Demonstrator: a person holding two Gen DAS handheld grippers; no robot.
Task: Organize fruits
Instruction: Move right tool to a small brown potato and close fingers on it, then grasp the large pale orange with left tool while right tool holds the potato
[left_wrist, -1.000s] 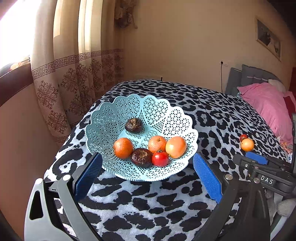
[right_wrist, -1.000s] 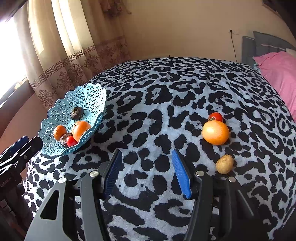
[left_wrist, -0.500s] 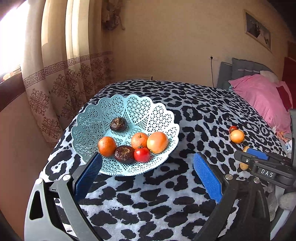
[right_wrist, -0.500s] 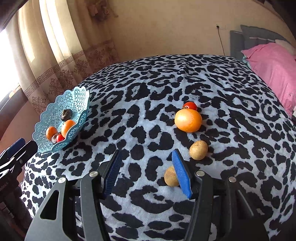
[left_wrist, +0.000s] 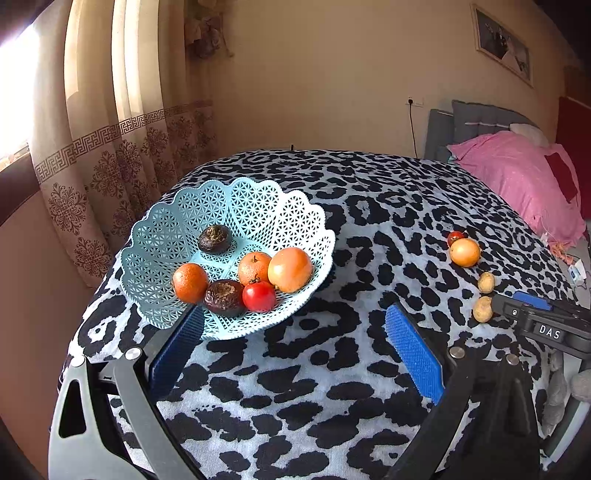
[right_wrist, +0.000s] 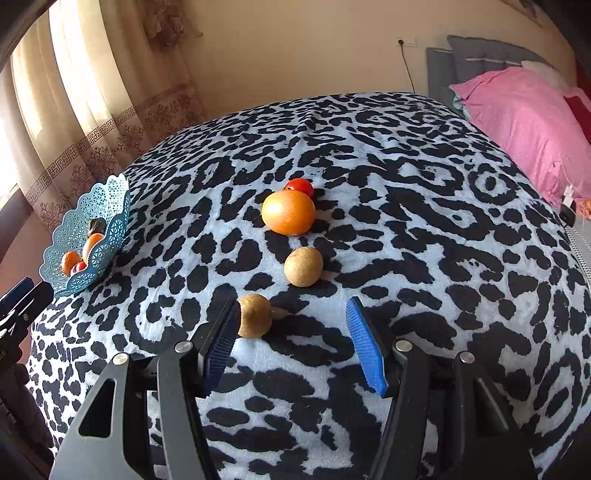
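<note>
Blue-padded, the right claw (right_wrist: 291, 339) is held spread and empty, its left pad just beside the nearest potato (right_wrist: 254, 315). Beyond that potato, a second potato (right_wrist: 303, 266), an orange (right_wrist: 288, 212) and a tomato (right_wrist: 300, 185) are lined up on the leopard-print table (right_wrist: 424, 221). The left claw (left_wrist: 291, 339) is also spread, near the fruit-filled basket (left_wrist: 258, 206).

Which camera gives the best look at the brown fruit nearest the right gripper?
The right wrist view: the nearest brown fruit sits large, just inside the right gripper's open jaws, beside the left one. The left wrist view shows it small, far off and partly hidden by that gripper.
</note>
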